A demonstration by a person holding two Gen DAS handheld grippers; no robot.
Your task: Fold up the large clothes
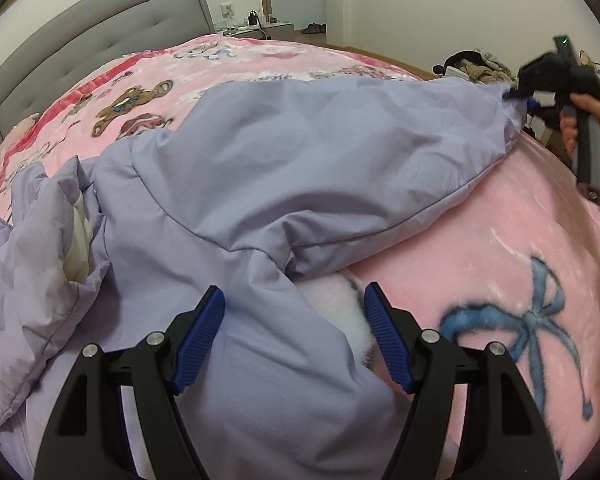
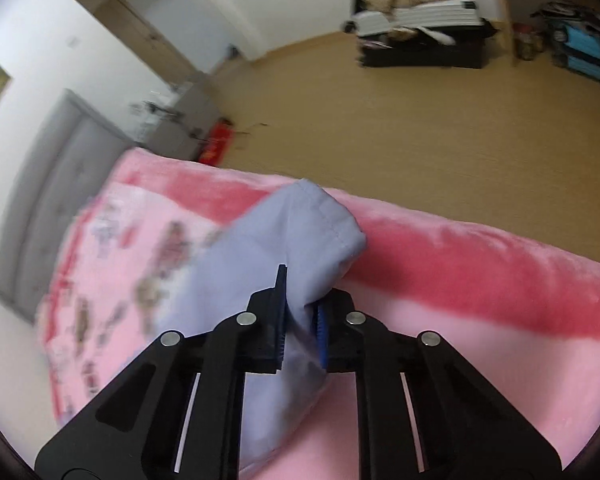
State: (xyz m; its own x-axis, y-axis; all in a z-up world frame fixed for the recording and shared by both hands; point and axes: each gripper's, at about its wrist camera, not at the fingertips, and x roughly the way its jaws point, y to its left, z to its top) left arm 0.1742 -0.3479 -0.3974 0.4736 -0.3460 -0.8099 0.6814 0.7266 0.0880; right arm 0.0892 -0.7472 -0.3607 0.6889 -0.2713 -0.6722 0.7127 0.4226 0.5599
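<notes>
Right now the lilac padded jacket (image 1: 260,168) lies spread across the pink blanket (image 1: 500,240) on the bed, one sleeve drawn out to the side with its cuff (image 2: 324,224) pinched tight in my right gripper (image 2: 302,332), while my left gripper (image 1: 294,340) hovers with its jaws wide apart over the other sleeve, gripping nothing. I judge the risk is the slick fabric sliding out of that narrow pinch, or my pull dragging the whole unpinned jacket and bunching it near the grey headboard (image 1: 80,52).
</notes>
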